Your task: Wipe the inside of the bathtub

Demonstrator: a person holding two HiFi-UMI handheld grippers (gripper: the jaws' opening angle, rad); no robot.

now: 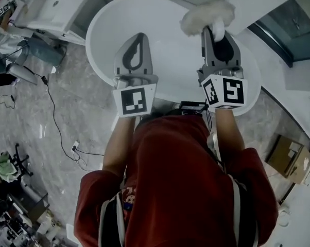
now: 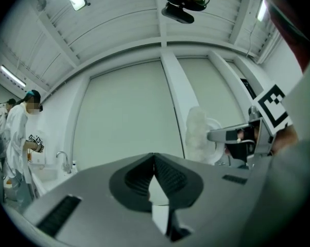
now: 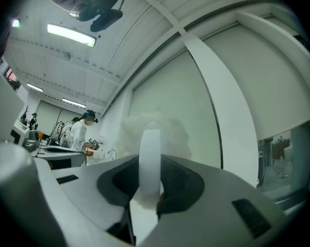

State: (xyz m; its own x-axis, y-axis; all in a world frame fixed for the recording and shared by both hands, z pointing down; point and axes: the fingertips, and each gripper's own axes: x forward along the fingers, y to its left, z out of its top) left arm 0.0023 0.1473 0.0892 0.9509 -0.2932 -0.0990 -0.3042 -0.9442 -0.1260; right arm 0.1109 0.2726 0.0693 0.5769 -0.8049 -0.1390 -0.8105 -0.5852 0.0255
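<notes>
Beyond the person's red sleeves, the right gripper clamps a fluffy white wiping pad by its handle at the white oval bathtub's far rim. The left gripper, closed and empty, hangs over the basin. Wiping looks barely started.

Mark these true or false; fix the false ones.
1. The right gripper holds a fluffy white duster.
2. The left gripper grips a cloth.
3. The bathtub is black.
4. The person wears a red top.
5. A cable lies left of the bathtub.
1. True: the right gripper is shut on the handle of the fluffy white duster.
2. False: the left gripper has its jaws together on nothing.
3. False: the bathtub is white.
4. True: the red top shows in the head view.
5. True: the cable lies there.
</notes>
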